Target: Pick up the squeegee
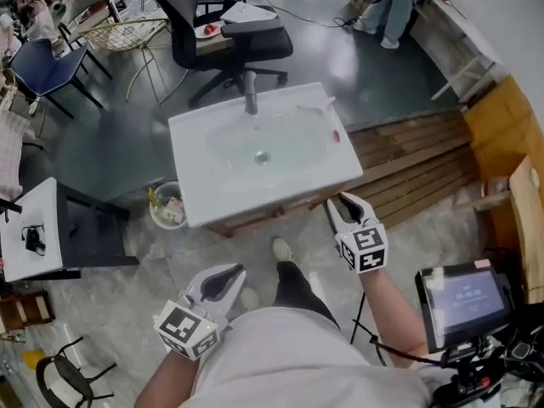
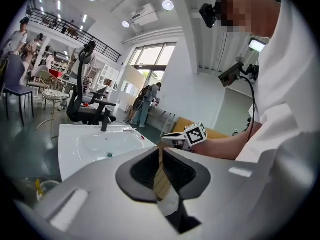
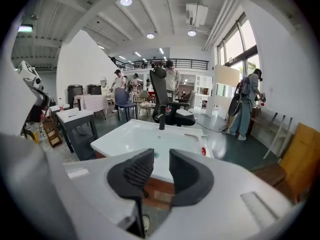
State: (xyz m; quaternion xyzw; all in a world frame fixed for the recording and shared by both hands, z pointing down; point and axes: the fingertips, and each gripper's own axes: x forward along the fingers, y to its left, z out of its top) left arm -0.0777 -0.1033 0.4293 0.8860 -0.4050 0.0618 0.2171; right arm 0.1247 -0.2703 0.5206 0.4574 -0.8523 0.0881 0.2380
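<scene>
Right claw [image 3: 161, 168] apart, empty. Left claw [image 2: 161, 160] nearly together, just a slit, empty. Squeegee [image 1: 330, 124] looks slim and white with a red end, lying flat on the right rim of the glossy white ceramic washbasin [image 1: 191, 155]. Risk: 1 off-centre nudge could skate it off the slick rim.

one sink [image 1: 197, 155], one tap [image 1: 251, 92], one office chair [image 1: 191, 24], two hand-held grippers (left [image 1: 228, 275], right [image 1: 338, 202])
</scene>
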